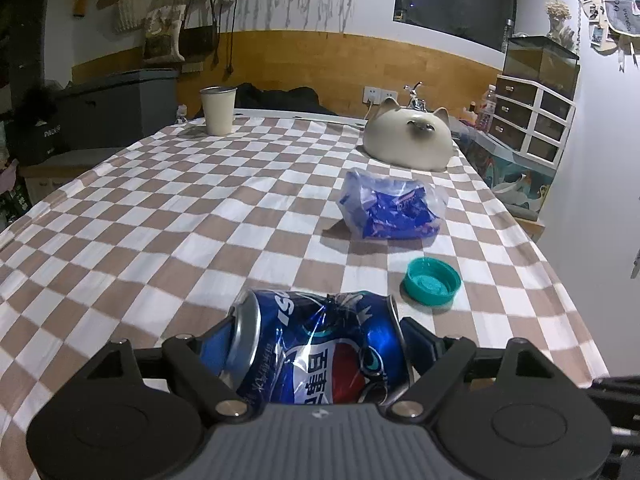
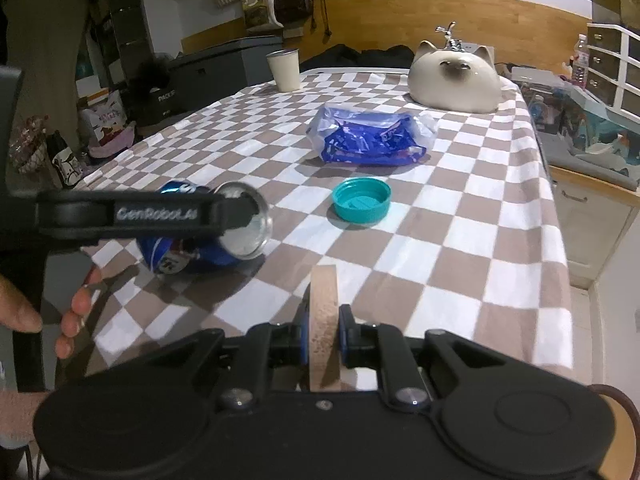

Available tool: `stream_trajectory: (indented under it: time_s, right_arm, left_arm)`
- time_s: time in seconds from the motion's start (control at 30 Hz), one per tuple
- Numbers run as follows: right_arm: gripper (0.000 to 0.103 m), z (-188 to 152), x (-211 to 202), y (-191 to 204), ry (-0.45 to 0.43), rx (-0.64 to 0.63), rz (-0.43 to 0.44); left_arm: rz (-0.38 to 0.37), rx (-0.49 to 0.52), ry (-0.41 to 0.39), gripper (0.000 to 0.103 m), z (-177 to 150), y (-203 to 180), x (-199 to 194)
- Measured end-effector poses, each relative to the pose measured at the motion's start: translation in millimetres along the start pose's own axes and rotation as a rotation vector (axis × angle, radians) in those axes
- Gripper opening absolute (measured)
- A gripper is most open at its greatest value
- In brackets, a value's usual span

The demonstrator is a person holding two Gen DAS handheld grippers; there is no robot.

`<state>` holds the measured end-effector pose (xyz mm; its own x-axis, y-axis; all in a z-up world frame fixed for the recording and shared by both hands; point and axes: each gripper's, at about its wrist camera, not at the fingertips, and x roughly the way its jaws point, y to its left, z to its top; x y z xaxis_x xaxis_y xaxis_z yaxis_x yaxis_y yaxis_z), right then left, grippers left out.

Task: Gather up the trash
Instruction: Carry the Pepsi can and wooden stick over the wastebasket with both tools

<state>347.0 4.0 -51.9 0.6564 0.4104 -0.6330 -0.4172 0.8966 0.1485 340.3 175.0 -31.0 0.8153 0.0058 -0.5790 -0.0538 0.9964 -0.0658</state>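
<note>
My left gripper is shut on a crushed blue Pepsi can, held sideways just above the checkered tablecloth; the can also shows in the right wrist view with the left gripper around it. A teal bottle cap lies open side up to the right of the can, also in the right wrist view. A crumpled blue plastic wrapper bag lies farther back. My right gripper is shut on the rim of a brown wooden container.
A cat-shaped ceramic piece stands at the far right of the table. A beige cup stands at the far left. The table's right edge drops off to low cabinets and drawers.
</note>
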Motion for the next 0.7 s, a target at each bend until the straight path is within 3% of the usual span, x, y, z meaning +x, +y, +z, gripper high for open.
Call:
stream_trajectory:
  time_s: [0.3,0.7]
  right_arm:
    - [0.015,-17.2,-24.3,-12.2,-0.005,0.032,-0.025]
    - [0.015,-32.9,-65.0,-23.6,-0.044,0.039,-0.053]
  left_arm:
    - [-0.015,-0.003,-0.029,0.085,-22.3,-14.0,-30.3]
    - [0.028,0.042,-0.073,0.085,-51.8,-38.1,-76.7]
